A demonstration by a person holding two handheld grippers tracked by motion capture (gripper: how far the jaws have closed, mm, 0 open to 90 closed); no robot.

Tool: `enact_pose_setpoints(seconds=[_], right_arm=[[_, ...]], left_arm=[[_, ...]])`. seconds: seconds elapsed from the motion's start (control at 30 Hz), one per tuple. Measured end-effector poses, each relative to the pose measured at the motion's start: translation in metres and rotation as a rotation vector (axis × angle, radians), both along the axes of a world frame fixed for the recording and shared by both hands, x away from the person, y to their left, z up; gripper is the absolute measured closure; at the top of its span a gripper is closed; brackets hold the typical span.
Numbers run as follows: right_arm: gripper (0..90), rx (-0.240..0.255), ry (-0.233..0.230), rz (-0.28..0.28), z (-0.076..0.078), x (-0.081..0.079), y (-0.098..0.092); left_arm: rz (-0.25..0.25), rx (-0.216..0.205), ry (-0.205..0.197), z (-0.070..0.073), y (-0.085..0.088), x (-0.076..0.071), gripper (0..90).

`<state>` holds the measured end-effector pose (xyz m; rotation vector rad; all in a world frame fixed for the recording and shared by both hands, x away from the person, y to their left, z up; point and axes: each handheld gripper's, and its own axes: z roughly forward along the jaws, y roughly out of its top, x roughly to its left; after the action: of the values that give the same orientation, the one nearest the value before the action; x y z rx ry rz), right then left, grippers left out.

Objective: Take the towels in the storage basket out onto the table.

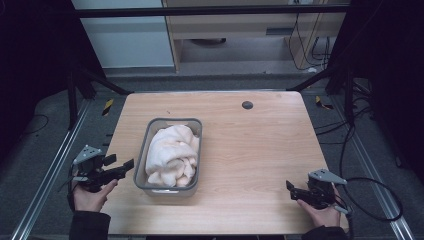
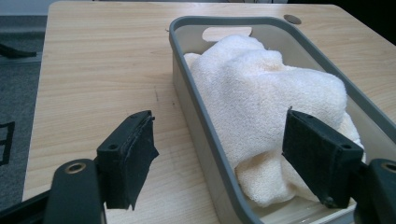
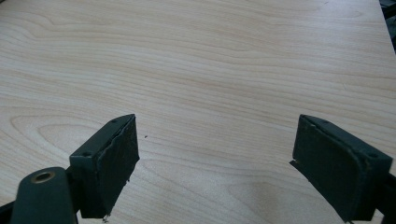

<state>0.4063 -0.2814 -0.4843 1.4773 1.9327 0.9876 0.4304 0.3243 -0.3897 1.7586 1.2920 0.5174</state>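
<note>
A grey plastic bin (image 1: 141, 159) stands left of the table's middle, and a crumpled cream towel (image 1: 172, 152) fills it. My left gripper (image 1: 122, 167) hovers just off the bin's left side near the table's left edge. Its jaws are open, with nothing between them. In the left gripper view, the gripper (image 2: 218, 126) looks along the bin's rim (image 2: 219, 21), with one jaw over the bare table and the other over the towel (image 2: 261, 88). My right gripper (image 1: 290, 188) rests low at the table's front right, open (image 3: 215, 121) over bare wood.
The wooden table (image 1: 260, 145) has a dark round cable hole (image 1: 247, 105) at the back. Metal floor rails (image 1: 45, 180) run past the table on the left. Cables (image 1: 372, 200) lie on the floor at the right.
</note>
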Motion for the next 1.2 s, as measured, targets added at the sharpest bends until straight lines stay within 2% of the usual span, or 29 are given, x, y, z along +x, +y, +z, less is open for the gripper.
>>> enact_pose_setpoints(seconds=[0.1,0.3,0.6,0.67,0.7,0.87,1.2], right_arm=[[14.0,0.001,-0.005,-0.002,0.0,0.0,0.0],[13.6,-0.004,-0.005,-0.002,0.0,0.0,0.0],[13.4,-0.005,-0.003,-0.003,0.0,0.0,0.0],[13.4,-0.006,-0.003,-0.003,0.0,0.0,0.0],[13.3,-0.008,-0.003,-0.002,0.0,0.0,0.0],[13.4,-0.011,-0.003,0.0,0.0,0.0,0.0],[13.2,-0.011,0.004,0.002,0.0,0.001,0.001]], left_arm=[[-0.017,-0.018,-0.004,0.008,-0.003,0.002,26.5],[-0.041,-0.016,0.008,0.019,-0.01,0.007,28.1],[-0.092,0.034,0.023,0.039,-0.027,0.014,28.5],[-0.094,0.036,0.026,0.04,-0.029,0.015,28.5],[-0.111,0.053,0.029,0.041,-0.033,0.016,28.6],[-0.136,0.083,0.052,0.044,-0.045,0.021,28.6],[-0.179,0.122,0.086,0.051,-0.067,0.033,26.8]])
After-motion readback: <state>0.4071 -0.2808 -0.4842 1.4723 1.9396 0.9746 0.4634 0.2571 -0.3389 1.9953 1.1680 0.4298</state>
